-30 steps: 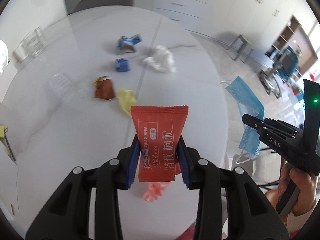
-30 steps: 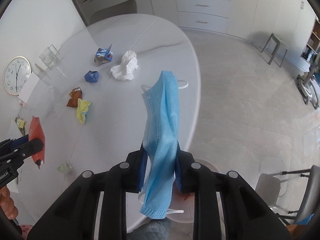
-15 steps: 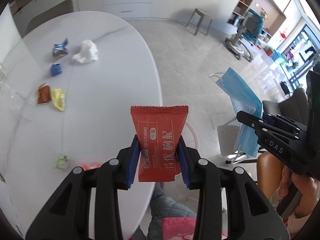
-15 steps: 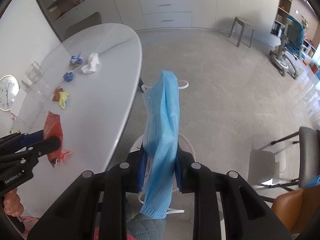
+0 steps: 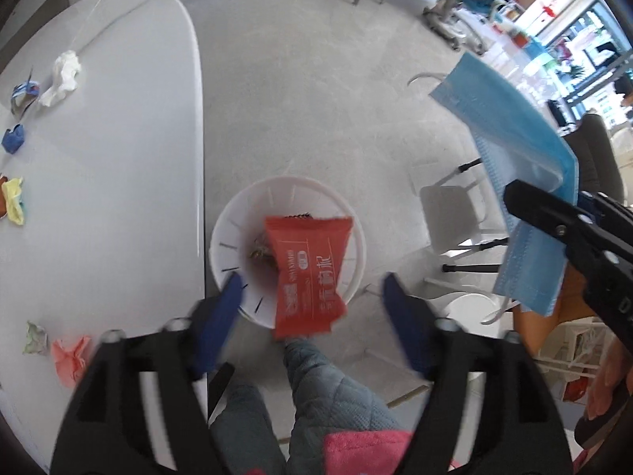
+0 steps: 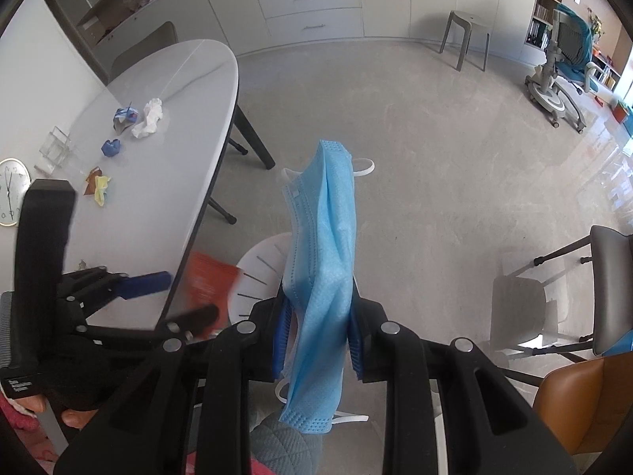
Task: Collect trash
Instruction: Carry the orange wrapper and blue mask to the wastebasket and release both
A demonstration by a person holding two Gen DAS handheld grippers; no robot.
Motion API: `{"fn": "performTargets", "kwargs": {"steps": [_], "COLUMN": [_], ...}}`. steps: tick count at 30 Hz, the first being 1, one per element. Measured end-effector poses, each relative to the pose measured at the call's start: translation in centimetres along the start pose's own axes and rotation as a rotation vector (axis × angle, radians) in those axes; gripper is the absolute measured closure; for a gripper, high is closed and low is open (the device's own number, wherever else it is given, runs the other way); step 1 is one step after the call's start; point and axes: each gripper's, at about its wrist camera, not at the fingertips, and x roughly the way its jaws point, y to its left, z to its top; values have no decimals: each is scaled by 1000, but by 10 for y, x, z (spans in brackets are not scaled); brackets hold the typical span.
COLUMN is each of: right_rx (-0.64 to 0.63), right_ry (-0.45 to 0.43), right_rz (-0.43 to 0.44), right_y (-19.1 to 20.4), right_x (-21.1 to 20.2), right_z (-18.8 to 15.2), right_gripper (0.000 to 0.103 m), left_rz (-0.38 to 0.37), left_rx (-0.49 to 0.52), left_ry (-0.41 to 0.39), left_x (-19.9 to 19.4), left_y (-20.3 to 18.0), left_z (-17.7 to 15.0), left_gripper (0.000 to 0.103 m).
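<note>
A: Red foil is seen first: the red wrapper [image 5: 306,273] is loose between the blue pads of the left tool [image 5: 312,301], touched by neither, right over the white bin [image 5: 221,245] on the floor.

B: What is found in the bin?

A: Some brownish scrap [image 5: 259,253] lies at the bottom, partly hidden by the wrapper; nothing more can be made out. The bin stands just beside the edge of the white surface [image 5: 118,158].

B: How is the left tool set?

A: Its jaws have just been opening and are spread wide, so the wrapper is no longer pinched.

B: And the other one?

A: The right tool [image 6: 316,336] is pressed together on a blue face mask [image 6: 324,277], which is held off to the side of the bin, above the floor, its white ear loops hanging free.

B: What is left on the surface?

A: A white tissue [image 5: 63,77], a blue-and-white wrapper [image 5: 23,95], a small blue wad [image 5: 14,138], a yellow scrap [image 5: 14,200], a pale crumpled bit [image 5: 35,336] and a pink scrap [image 5: 71,358] are scattered there, well apart from the bin.
</note>
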Motion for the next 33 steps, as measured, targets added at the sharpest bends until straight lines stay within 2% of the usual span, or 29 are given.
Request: {"fn": "performTargets", "kwargs": {"steps": [3,4,9,18,25,27,29,31,33], "right_rx": [-2,-2,-6,-32,-75,-96,-125,-156,-174], "right_ry": [10,13,18,34,113,140,165,164,161], "right_rz": [6,8,17,41,69,74,61,7,-14], "right_y": [-6,-8,-9,2,21,29,40,49,56], "right_x": [4,6,10,21,61,75,92,100,103], "right_z": [0,1,2,4,-1,-5,-8,-9,-9], "right_gripper": [76,76,76,76,76,64,21,8,4], "left_rz": [3,7,37,54,87,94,100,107,111], "left_rx": [-4,-1,9,-39,-79,-94,-107,-117,-125], "left_ry": [-34,-40,-73,-122,-147,-156,-166,-173,-179], "left_x": [-5,-7,-19,-44,-64,-68,-73,-76,-80], "left_y": [-3,-4,-3,15,37,44,52,56,60], "left_z": [-1,-1,-2,-11,-21,-25,-29,-32,-34], "left_gripper": [12,11,11,10,10,10,10,10,10]}}
